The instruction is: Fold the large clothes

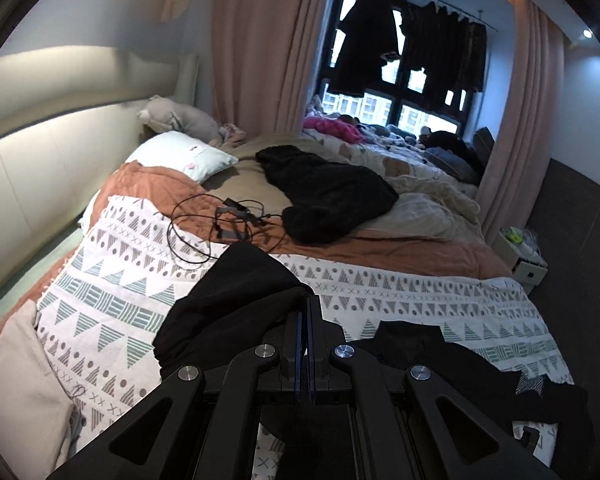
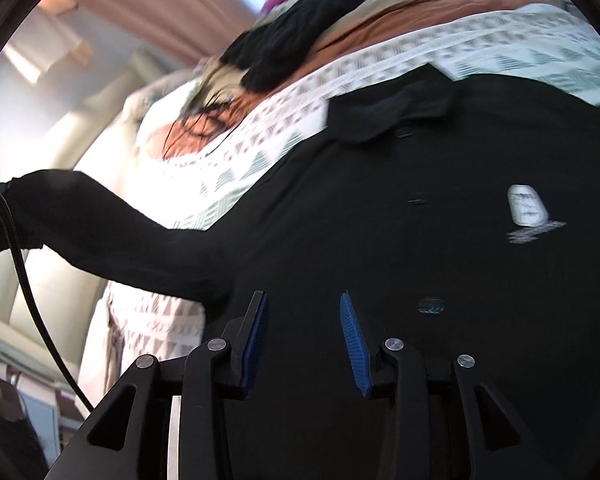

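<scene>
A black polo shirt (image 2: 420,240) with a collar and a small white chest logo lies spread on a white patterned blanket (image 2: 500,40) on the bed. My right gripper (image 2: 302,296) hovers over its lower body, open, the blue pads apart and pressing on nothing. One sleeve (image 2: 92,216) is drawn up and out to the left. In the left wrist view my left gripper (image 1: 306,302) is shut on that black sleeve (image 1: 236,304), which drapes over its fingers. The rest of the shirt (image 1: 460,364) lies at the lower right on the blanket (image 1: 112,300).
A fuzzy black garment (image 1: 324,192) and tangled black cables (image 1: 220,224) lie further up the bed. A pale pillow (image 1: 180,156) and a soft toy sit near the headboard. A beige cushion (image 1: 16,380) is at the left, a cardboard box (image 1: 524,256) on the floor right.
</scene>
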The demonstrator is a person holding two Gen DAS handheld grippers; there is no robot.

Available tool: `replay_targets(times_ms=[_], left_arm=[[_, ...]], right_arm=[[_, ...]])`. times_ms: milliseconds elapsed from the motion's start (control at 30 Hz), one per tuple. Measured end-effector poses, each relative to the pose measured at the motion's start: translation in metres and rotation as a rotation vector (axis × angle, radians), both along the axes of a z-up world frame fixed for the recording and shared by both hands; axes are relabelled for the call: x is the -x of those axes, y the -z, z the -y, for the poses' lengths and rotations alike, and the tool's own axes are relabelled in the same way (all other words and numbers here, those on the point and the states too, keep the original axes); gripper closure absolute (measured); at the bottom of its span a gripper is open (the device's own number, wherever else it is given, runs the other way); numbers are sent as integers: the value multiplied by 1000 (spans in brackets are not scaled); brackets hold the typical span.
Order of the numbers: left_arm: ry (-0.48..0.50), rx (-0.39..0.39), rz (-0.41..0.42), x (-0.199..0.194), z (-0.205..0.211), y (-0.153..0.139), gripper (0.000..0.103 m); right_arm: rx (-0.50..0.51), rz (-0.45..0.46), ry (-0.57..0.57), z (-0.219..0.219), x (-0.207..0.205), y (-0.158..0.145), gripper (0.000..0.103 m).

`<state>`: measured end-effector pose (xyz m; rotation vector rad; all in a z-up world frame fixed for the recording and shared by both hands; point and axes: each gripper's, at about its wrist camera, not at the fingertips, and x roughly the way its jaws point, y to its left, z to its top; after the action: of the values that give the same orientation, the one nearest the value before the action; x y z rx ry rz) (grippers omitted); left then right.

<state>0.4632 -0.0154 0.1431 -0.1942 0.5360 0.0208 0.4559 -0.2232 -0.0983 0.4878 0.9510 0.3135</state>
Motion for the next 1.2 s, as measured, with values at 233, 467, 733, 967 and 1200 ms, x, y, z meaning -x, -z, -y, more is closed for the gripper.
replay_targets(times_ms=[233, 467, 733, 967, 1200], left_arm=[[97, -33, -10, -18, 69, 3, 102], [216, -27, -52, -45, 135, 29, 102], [388, -27, -189, -73, 213, 70, 93], [468, -19, -278, -60, 216, 106, 15], [303, -33, -274, -32, 147, 120, 15]], right_arm=[[-20, -6, 79, 53, 4, 3, 65], [-29, -13, 165, 94, -3, 2, 65], [-79, -42, 226, 131, 1, 10, 65], [-100, -82, 302, 158, 3, 20, 55], [-72, -60, 266, 146, 3, 15, 55]])
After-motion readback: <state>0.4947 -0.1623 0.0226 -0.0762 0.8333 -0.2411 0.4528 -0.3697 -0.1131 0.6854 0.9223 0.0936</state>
